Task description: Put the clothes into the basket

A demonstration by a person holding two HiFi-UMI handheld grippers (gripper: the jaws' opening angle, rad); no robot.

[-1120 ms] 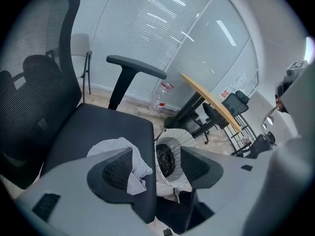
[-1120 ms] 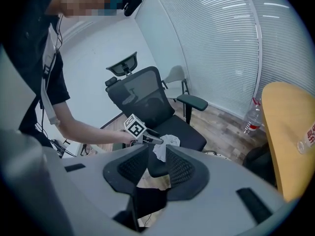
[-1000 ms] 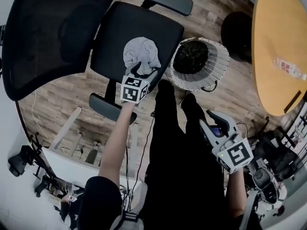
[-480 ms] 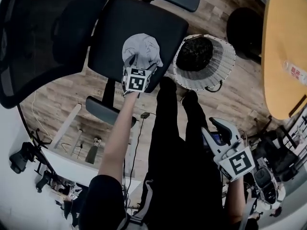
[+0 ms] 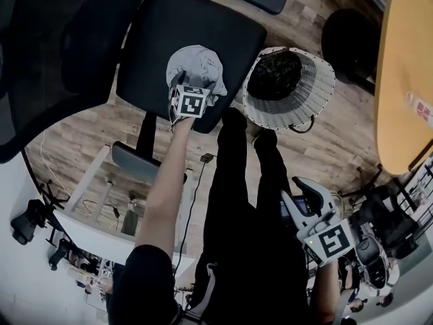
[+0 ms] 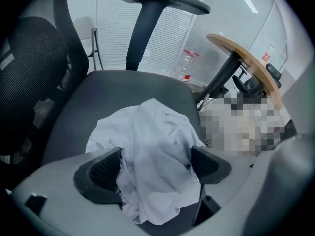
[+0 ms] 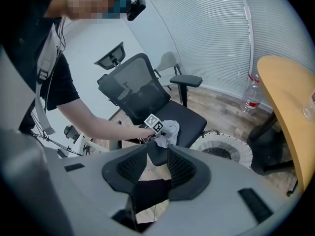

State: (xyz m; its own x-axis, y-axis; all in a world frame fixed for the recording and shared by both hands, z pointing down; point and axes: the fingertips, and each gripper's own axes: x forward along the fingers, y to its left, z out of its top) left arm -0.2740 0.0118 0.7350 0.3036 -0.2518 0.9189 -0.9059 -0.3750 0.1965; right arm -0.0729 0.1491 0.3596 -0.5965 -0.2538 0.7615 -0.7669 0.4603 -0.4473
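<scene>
Left gripper [image 6: 155,165] lowered, arm outstretched, jaws just spread astride white garment [image 6: 158,124], right gripper [image 7: 157,155] parted, empty

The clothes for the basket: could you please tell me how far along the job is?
Done: what looks like a dark garment already lies in the basket. In hand: the left gripper, its jaws just opened wide, straddles the white garment on the chair seat without pinching it. To do: close, lift and drop it in the basket.
</scene>
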